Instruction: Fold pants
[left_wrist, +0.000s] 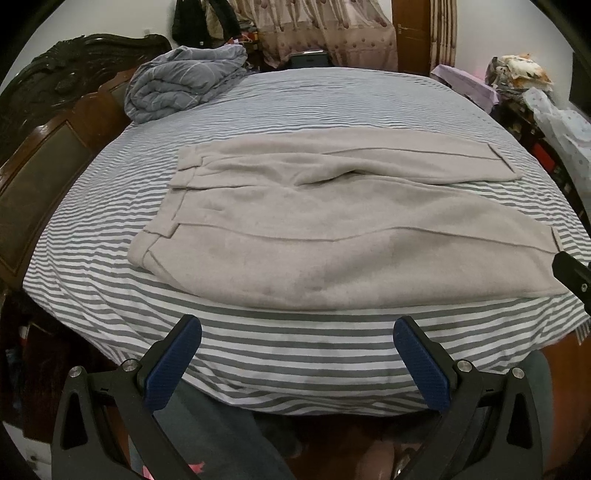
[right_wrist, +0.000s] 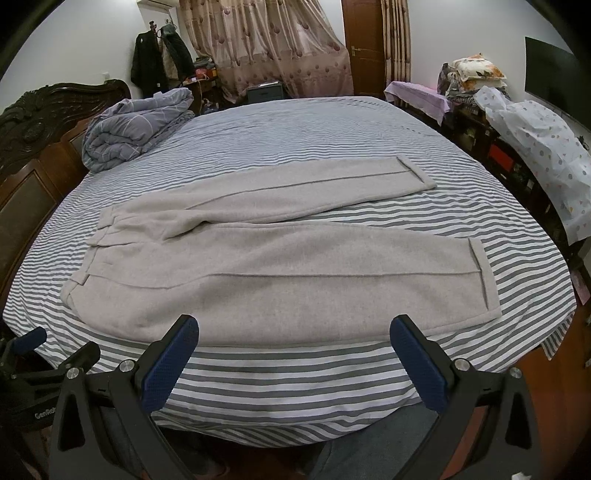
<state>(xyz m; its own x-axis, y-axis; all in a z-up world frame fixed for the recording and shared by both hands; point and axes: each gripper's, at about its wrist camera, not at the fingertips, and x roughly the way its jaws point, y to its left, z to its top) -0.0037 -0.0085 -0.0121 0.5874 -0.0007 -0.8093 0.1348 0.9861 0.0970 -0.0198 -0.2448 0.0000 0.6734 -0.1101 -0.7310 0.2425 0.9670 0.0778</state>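
Beige pants (right_wrist: 258, 273) flat on striped bed (right_wrist: 295, 373), left tongs (left_wrist: 297, 354) and right tongs (right_wrist: 294, 352) wide open, empty, near edge, partial "GenRob" lettering on left tongs.

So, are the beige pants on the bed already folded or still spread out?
Spread out, not folded. The beige pants lie flat on the striped bed sheet, legs apart, both cuffs showing; neither open gripper touches them.

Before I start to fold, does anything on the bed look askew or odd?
Only a little: the pants lie flat on the striped sheet, but the legs splay apart toward the cuffs, and the far leg bunches at the crotch.
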